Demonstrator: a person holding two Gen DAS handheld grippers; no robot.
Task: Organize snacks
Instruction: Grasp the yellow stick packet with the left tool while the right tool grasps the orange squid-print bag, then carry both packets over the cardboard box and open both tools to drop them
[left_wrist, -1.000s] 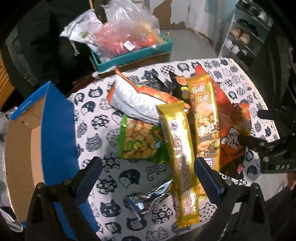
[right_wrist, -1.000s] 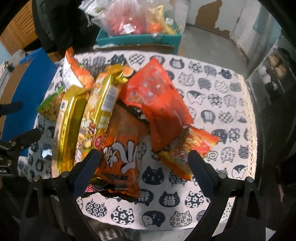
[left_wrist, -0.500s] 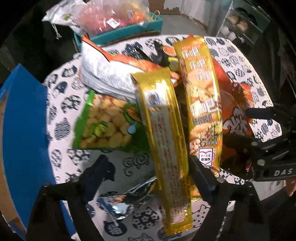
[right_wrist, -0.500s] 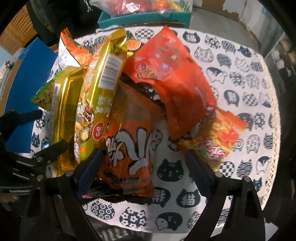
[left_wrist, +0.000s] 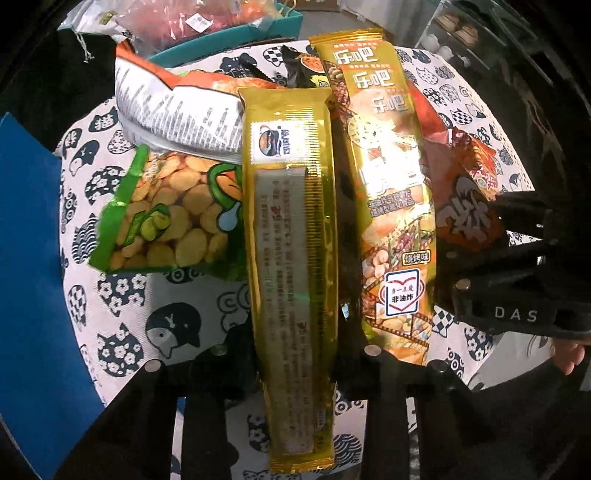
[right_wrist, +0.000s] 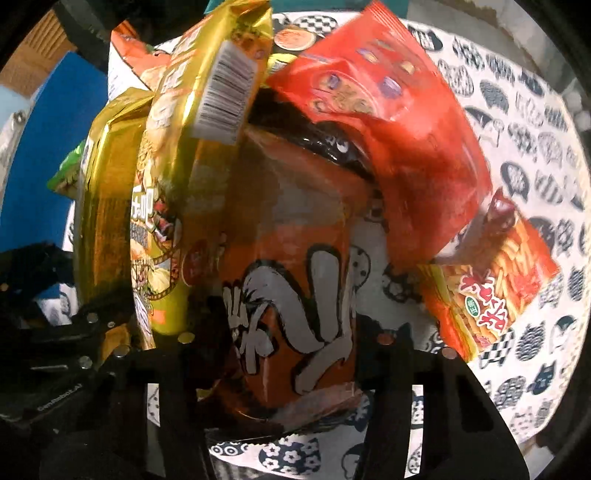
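A long plain gold packet (left_wrist: 291, 236) lies on the cat-print tablecloth (left_wrist: 122, 332). It runs between the fingers of my left gripper (left_wrist: 295, 343), whose jaws are closing; the pads touch both its sides. Beside it lie a printed gold packet (left_wrist: 391, 184) and a green bean bag (left_wrist: 166, 210). In the right wrist view an orange bag with white brush lettering (right_wrist: 295, 288) sits between the fingers of my right gripper (right_wrist: 295, 332). These jaws are closing too, and the pads press its edges. A red bag (right_wrist: 388, 110) overlaps its top.
A white-and-orange chip bag (left_wrist: 177, 110) lies behind the green one, and a fries bag (right_wrist: 491, 288) to the right of the orange bag. A blue cardboard box (left_wrist: 26, 295) stands at the left table edge. A teal box (left_wrist: 229, 37) with bagged goods sits behind.
Both grippers have dropped onto the pile and gone from wide open to closed in. The left now holds the plain gold packet, the right the orange bag.
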